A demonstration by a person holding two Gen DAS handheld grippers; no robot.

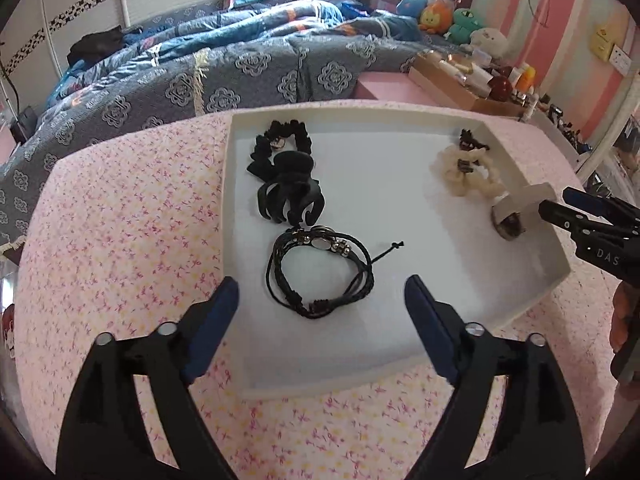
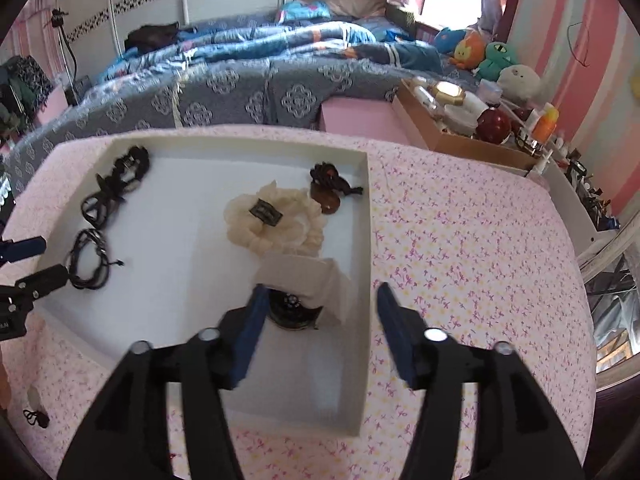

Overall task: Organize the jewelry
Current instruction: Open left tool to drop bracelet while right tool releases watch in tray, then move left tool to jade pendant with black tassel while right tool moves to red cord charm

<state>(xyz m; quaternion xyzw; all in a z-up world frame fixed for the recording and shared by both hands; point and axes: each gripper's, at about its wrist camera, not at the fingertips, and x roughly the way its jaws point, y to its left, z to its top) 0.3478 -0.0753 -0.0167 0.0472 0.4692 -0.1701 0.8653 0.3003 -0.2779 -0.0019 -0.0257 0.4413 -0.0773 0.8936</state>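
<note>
Your L gripper (image 1: 320, 300) jaws apart above black bracelet (image 1: 320, 276); R gripper (image 2: 320, 320) jaws apart, nothing held, over tray (image 2: 360, 240).

A rumpled blue quilt (image 1: 224, 68), plush toys (image 2: 484, 56), and seemingly cosmetics in a cardboard box (image 2: 460, 142).

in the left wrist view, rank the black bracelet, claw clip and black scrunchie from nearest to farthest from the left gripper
Measured from the open left gripper:
1. Black bracelet, right ahead of the fingertips in the white tray.
2. Claw clip, just beyond the bracelet.
3. Black scrunchie, behind the clip near the tray's far wall.
</note>
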